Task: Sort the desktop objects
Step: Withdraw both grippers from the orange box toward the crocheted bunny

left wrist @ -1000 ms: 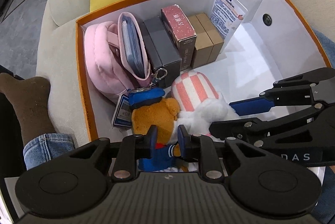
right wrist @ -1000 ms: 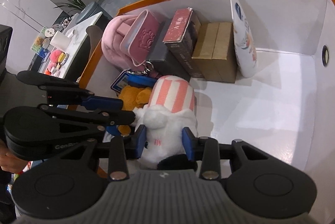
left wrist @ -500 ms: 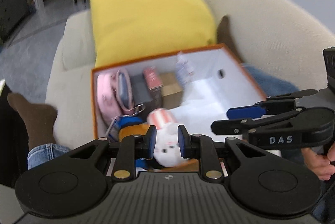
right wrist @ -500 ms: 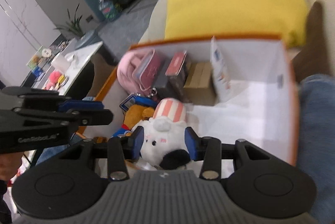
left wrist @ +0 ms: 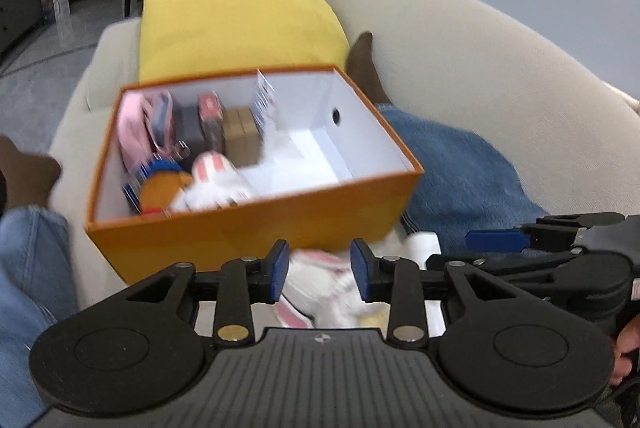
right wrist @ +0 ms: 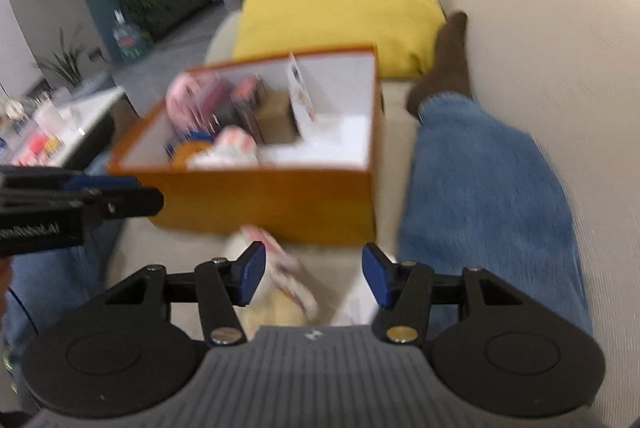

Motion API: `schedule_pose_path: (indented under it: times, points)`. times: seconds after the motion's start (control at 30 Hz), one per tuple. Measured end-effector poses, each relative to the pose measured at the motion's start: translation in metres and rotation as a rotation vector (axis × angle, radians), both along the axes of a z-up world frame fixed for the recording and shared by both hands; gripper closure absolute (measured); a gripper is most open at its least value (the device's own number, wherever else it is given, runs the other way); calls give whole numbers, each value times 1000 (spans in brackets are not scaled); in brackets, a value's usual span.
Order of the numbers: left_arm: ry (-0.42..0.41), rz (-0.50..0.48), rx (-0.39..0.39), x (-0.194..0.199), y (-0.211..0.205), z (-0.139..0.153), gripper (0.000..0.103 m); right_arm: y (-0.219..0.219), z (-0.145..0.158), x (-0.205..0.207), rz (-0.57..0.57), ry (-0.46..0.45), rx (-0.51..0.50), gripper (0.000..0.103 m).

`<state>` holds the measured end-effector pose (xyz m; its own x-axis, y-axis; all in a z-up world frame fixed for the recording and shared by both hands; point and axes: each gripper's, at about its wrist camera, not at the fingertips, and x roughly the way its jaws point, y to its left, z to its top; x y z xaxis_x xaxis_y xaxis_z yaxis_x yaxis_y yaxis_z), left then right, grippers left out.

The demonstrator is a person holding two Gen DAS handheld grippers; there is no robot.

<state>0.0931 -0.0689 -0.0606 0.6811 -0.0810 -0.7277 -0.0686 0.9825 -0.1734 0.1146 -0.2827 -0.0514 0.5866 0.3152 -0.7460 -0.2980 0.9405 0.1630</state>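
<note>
An orange box (left wrist: 248, 228) with a white inside sits on the sofa and also shows in the right wrist view (right wrist: 264, 196). It holds a pink pouch (left wrist: 134, 130), small boxes (left wrist: 240, 136), an orange plush (left wrist: 162, 190) and a white plush with a striped hat (left wrist: 214, 184). My left gripper (left wrist: 319, 270) is open, pulled back in front of the box, above a blurred pink-and-white plush (left wrist: 320, 288) on the sofa. My right gripper (right wrist: 314, 276) is open and empty, also in front of the box, above the same plush (right wrist: 276, 280).
A yellow cushion (left wrist: 236, 24) lies behind the box. A person's jeans leg (right wrist: 480, 196) and brown sock (right wrist: 444, 68) lie right of the box. The cream sofa back (left wrist: 480, 76) curves on the right. A low table with small items (right wrist: 52, 132) stands far left.
Both grippers have drawn back and up out of the box. The right gripper has let go of the white plush, which stays in the box. Both jaws have opened wider.
</note>
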Motion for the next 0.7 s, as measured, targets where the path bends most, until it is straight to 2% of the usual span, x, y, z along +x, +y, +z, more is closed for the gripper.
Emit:
schedule_pose_path:
  times: [0.03,0.07,0.2,0.23,0.37,0.53,0.57,0.63,0.7]
  points:
    - [7,1,7,1,-5,-5,51,1,-5,-1,-3,10,-14,49]
    - [12,0,18,1,-10,-10,50,2,-10,-1,-3,21,-30,52]
    - [54,-8,50,7,-23,-27,50,4,-28,1,-14,65,-65,54]
    - [65,-27,60,10,-25,-32,50,5,-31,0,-14,57,-84,57]
    - [105,-63,78,21,-35,-48,47,8,-38,-3,-3,43,-147,58]
    - [86,-101,113,30,-45,-56,45,12,-43,-4,28,36,-203,58]
    - [88,-108,116,31,-46,-56,49,13,-44,-4,34,39,-208,58]
    - [94,-121,95,30,-44,-56,70,16,-46,-2,43,48,-217,58]
    - [105,-127,63,29,-40,-56,77,19,-50,1,45,61,-227,58]
